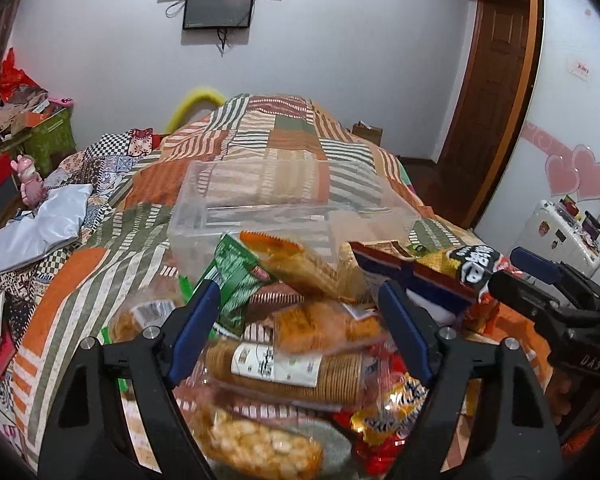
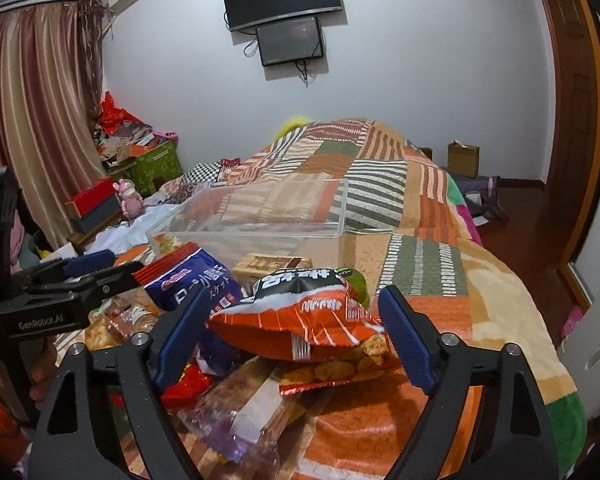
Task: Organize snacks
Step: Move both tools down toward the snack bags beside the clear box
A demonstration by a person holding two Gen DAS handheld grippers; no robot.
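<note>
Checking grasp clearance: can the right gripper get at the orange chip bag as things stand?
Probably yes: the orange chip bag lies on top of the pile between the open right gripper pads, nothing over it.

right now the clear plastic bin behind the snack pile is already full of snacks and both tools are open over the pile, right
Not quite. The clear plastic bin is empty: the right wrist view shows only the patchwork quilt through its walls. The rest holds: it sits behind the snack pile, and the left tool and right tool are both open over the pile.
</note>
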